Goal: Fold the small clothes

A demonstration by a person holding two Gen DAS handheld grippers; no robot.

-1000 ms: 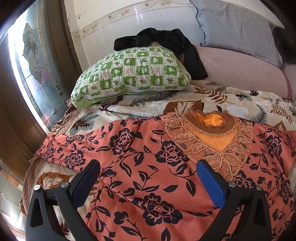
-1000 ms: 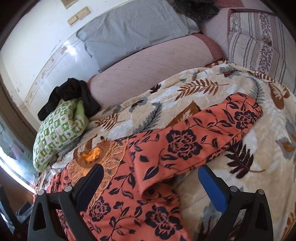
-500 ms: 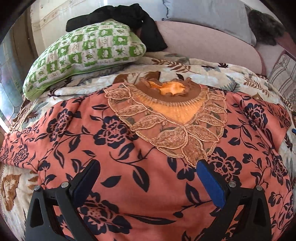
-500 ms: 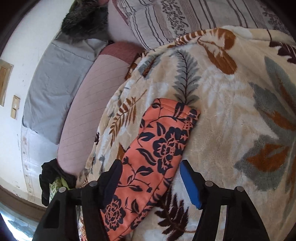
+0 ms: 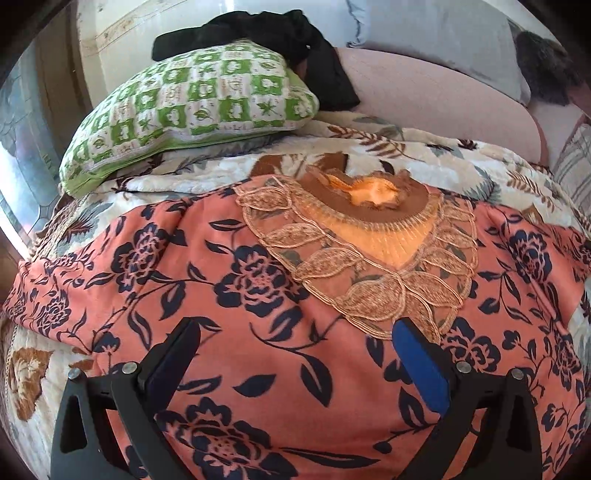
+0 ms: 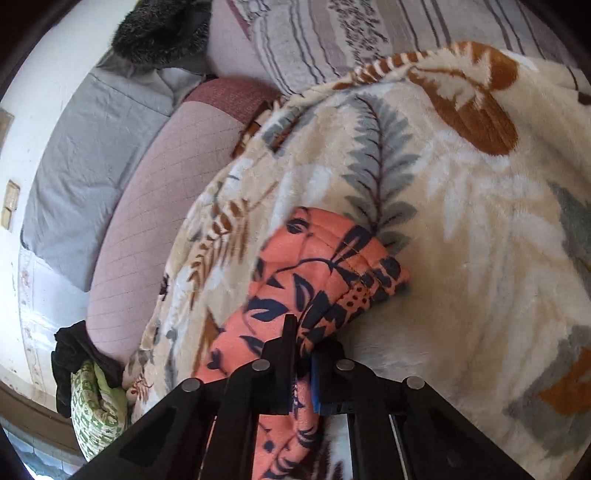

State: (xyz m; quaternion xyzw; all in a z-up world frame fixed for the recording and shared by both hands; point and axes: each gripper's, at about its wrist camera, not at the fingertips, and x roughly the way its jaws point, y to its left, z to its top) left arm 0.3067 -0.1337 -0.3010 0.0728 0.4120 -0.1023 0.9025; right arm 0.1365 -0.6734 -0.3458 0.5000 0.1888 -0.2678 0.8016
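Closure is the change: half a second ago the right gripper [image 6: 301,354] straddled the sleeve of the coral floral-print fabric blouse [image 5: 258,295] with jaws apart; now it pinches that sleeve [image 6: 317,273] near the cuff; the blouse lies spread on the cream leaf-patterned plush blanket [image 6: 461,221]; the left gripper [image 5: 295,350] hovers spread above its chest; likely a sleeve fold inward begins.

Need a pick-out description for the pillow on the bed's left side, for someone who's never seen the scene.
Start from the cream leaf-print blanket covering the bed. Behind the spread coral floral garment, at the wall end, lies the green-and-white checked pillow. It alone is green, with a black cloth draped over its top.
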